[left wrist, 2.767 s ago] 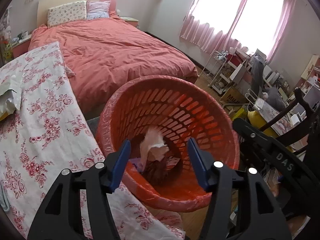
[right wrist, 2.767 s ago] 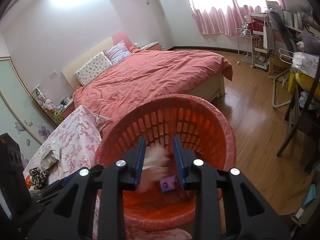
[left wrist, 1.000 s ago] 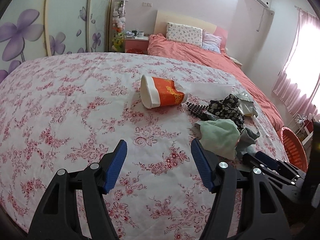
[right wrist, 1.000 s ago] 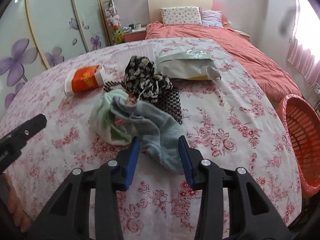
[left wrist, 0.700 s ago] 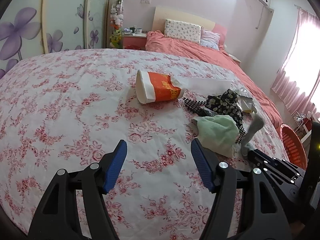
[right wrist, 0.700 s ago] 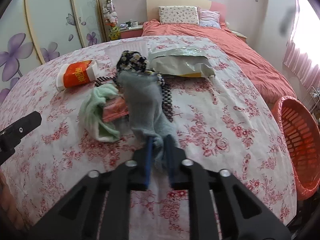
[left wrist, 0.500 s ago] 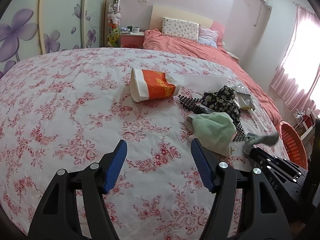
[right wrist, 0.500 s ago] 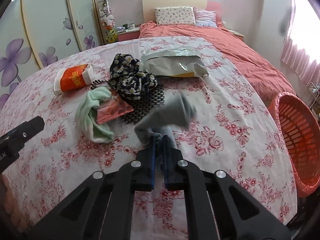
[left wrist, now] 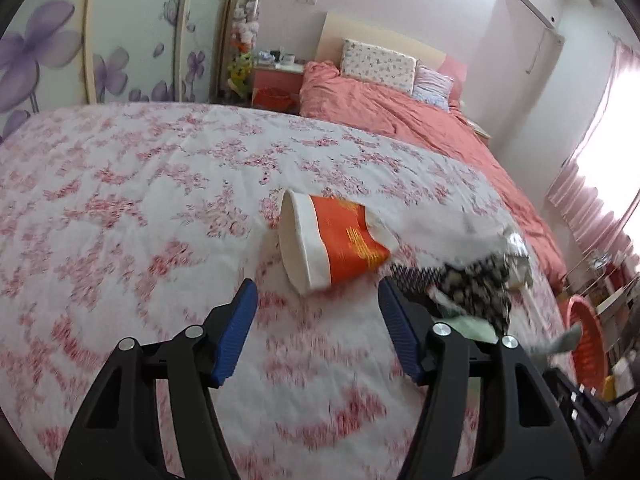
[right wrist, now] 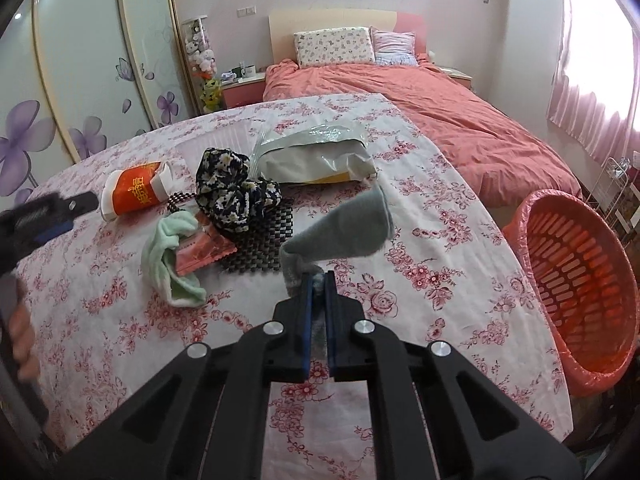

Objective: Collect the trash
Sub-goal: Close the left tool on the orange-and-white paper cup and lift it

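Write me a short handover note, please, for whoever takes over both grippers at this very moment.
Right gripper: shut on the grey sock, lifted clear of the floral tablecloth.
Left gripper: open, holding nothing, pointed at the orange paper cup lying on its side.
Orange basket: beside the table on the right.
On the table: mint cloth, pink wrapper, black woven mat, floral fabric, silver mailer bag.
Done: sock picked up.
Left: bin the actual trash.
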